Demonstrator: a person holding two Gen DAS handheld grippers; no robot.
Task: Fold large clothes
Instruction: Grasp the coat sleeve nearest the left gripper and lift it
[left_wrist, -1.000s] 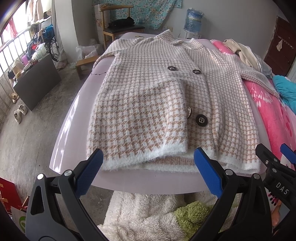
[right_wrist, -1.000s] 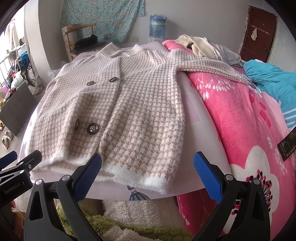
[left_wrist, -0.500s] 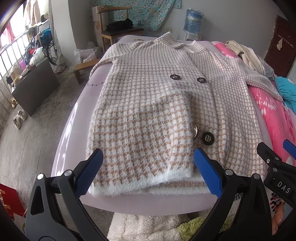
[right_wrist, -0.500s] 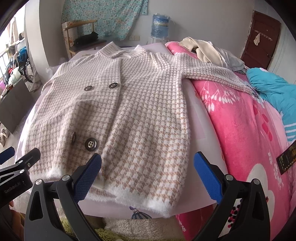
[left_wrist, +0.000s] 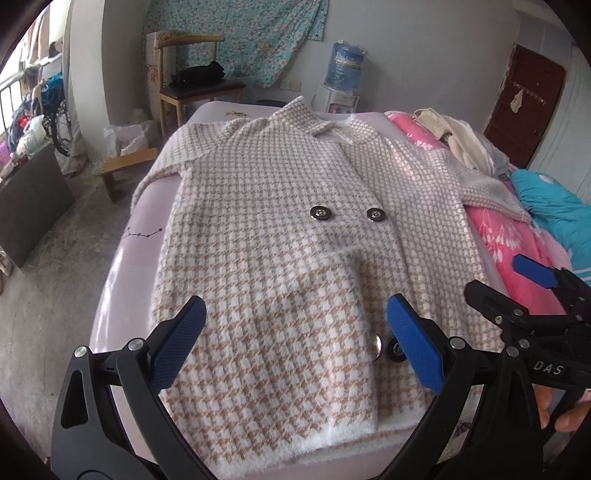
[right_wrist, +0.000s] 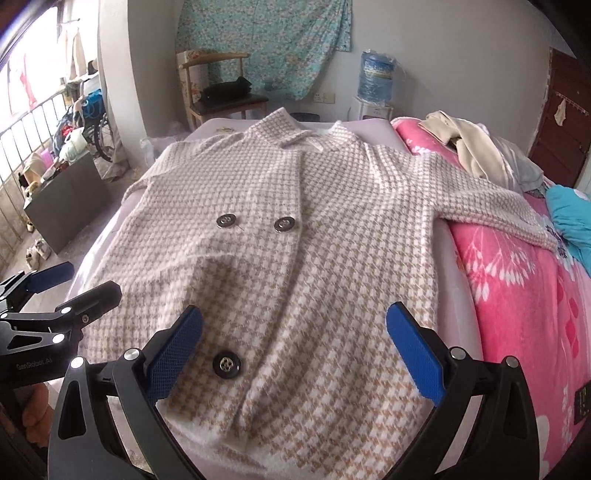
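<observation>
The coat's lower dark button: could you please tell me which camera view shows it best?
The right wrist view: the lower dark button lies fully exposed on the coat. In the left wrist view the left hand-held gripper hides half of it.

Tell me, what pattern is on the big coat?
Tan-and-white houndstooth checks on the coat, clearest in the right wrist view.

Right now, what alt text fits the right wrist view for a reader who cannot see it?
A beige-and-white houndstooth coat lies flat, front up, on a bed, hem toward the camera. The open right gripper hovers over the hem near a dark button; the left gripper shows at the left edge. One sleeve reaches onto a pink blanket.
</observation>
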